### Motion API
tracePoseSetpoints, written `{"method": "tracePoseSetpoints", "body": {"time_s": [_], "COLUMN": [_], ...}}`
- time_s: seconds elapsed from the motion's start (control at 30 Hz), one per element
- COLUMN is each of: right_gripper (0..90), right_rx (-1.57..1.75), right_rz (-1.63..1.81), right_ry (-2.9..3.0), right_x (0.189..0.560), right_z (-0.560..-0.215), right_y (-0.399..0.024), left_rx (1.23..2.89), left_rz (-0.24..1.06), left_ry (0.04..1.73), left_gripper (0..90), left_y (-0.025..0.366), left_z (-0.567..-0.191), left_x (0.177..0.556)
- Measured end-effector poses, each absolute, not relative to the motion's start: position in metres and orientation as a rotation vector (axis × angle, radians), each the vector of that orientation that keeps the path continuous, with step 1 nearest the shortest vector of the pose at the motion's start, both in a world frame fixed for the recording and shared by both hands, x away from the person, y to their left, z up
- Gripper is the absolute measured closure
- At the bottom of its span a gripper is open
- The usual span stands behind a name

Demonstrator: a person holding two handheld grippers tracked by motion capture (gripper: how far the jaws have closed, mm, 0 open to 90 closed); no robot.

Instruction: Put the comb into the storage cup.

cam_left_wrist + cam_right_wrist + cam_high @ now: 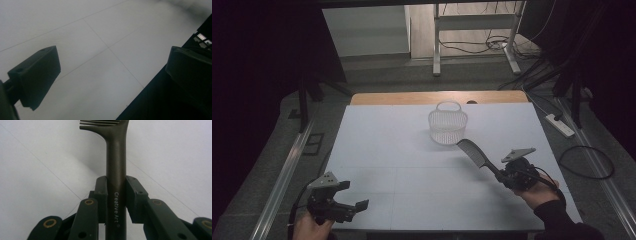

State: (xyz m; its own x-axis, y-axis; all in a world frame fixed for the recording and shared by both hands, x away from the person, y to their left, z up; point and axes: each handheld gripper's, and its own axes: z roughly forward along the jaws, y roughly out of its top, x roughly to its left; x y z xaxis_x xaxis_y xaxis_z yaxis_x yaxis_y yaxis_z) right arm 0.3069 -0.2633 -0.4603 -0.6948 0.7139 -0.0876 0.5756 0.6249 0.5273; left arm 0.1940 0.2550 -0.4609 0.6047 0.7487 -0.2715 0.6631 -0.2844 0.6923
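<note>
White tabletop (412,165) with faint seam lines, wood edge at the far side, dim room beyond with grey floor, cables and a desk frame (474,35). Right gripper (507,175) clamps the dark comb (474,152) by its handle, teeth end raised toward the white mesh basket (447,124), probably clear of the table. Left gripper (349,197) at the near-left corner, jaws apart, nothing between.

dim room, grey floor (377,80), white desk legs (437,45), cables (472,47), power strip (559,125).
</note>
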Motion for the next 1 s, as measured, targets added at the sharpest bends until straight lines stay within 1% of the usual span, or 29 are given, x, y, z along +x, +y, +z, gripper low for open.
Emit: {"method": "tracePoseSetpoints", "body": {"time_s": [0.4,0.77,1.0], "right_gripper": [72.2,72.2,72.2], "right_rx": [1.027,1.019,0.98], "right_rz": [0.73,0.835,0.862], "right_ry": [2.526,2.51,2.494], "right_x": [0.298,0.29,0.286], "right_z": [-0.454,-0.448,-0.446], "right_y": [-0.263,-0.264,-0.261], "left_rx": [2.018,2.027,2.003], "left_rz": [0.135,0.176,0.15], "left_ry": [1.076,1.045,1.029], "left_gripper": [0.0,0.0,0.0], "left_y": [0.243,0.23,0.222], "left_z": [-0.461,-0.454,-0.448], "left_x": [0.207,0.226,0.238]}}
